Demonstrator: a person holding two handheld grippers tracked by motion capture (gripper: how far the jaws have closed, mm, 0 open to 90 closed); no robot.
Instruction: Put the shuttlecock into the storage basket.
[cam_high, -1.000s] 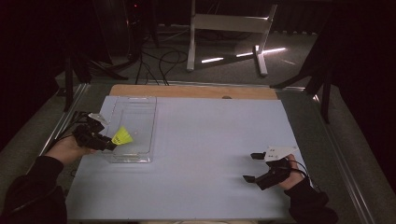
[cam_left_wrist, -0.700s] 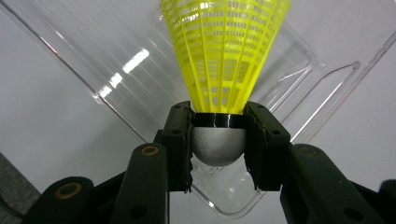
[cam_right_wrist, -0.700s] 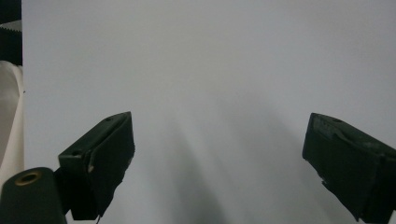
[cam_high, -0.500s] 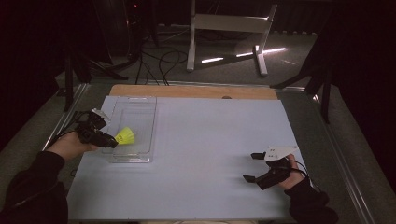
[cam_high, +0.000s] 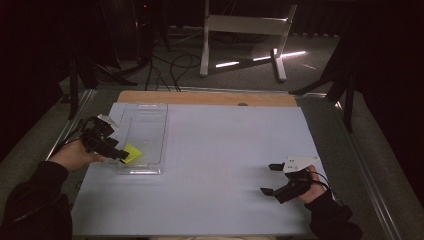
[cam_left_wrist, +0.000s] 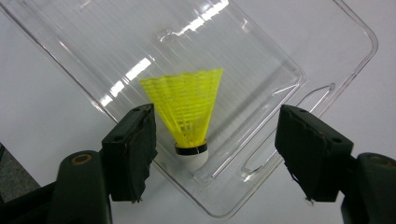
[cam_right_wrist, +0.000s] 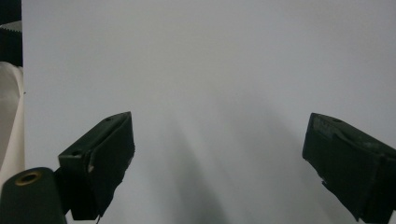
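High view first: the left gripper (cam_high: 121, 154) sits at the near left edge of the clear plastic tray (cam_high: 150, 112), with the yellow shuttlecock (cam_high: 132, 152) lying inside the tray's near end just off its tips; reaching in over the rim this way suits setting the shuttlecock down in the tray rather than on the bare white table sheet (cam_high: 220, 150). Well apart, near the front right, the right gripper (cam_high: 270, 178) rests low over the sheet with its jaws spread and nothing between them, seemingly parked out of the way. Left gripper view: its jaws have just been opening, and the shuttlecock (cam_left_wrist: 189, 112) lies between them with its white cork toward the camera and its skirt fanning away; the left pad stands close beside the skirt and the right pad well clear, so I judge it released onto the tray (cam_left_wrist: 280, 60). Right gripper view: the right gripper (cam_right_wrist: 219, 154) shows both jaws wide apart over plain white sheet (cam_right_wrist: 210, 60), empty.
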